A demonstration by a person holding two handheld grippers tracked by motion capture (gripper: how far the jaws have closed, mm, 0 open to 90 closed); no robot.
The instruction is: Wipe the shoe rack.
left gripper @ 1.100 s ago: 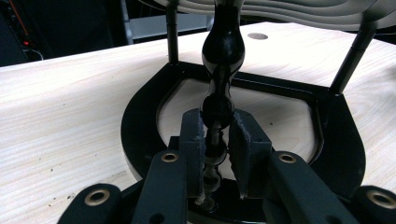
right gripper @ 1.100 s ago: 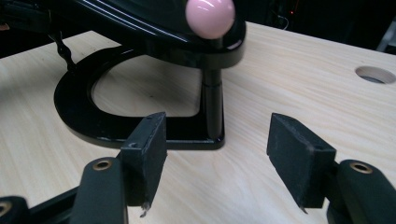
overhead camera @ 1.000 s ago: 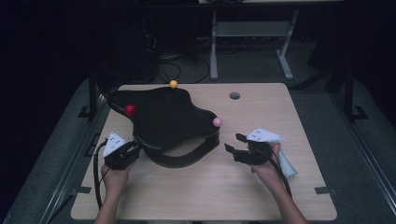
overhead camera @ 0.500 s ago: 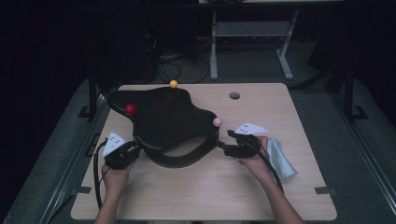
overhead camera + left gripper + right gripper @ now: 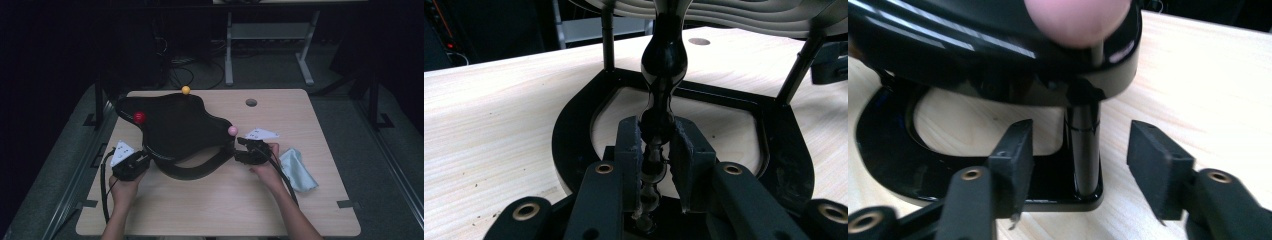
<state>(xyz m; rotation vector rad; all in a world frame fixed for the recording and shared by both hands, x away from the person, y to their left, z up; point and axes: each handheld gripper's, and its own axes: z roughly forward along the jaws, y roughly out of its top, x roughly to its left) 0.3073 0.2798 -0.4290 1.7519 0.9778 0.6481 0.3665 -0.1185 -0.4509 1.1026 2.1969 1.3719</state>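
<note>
A: What's hard to read here?

B: In the high view the glossy black two-tier stand (image 5: 175, 130) on the pale wooden table (image 5: 225, 210) blurs into one dark mass, so its posts are lost there. Its top plate is cut off at the upper edge of both gripper views, and the pink ball (image 5: 1075, 17) on it is a blurred blob, cropped at the top.

A: And the stand sits where?

B: On the table's left half, with a red ball (image 5: 139, 117) and a yellow ball (image 5: 185, 90) on top, and a pale blue cloth (image 5: 298, 170) lying apart on the right.

A: The left gripper?

B: The left gripper (image 5: 656, 155) is clamped on a wavy black turned post (image 5: 663, 70) at the stand's near left corner.

A: The right one?

B: The right gripper (image 5: 1078, 150) stands parted around a straight black post (image 5: 1084, 150) under the pink ball. Its jaws have just been closing, but the pads (image 5: 1015, 155) are clear of the post on both sides.
</note>
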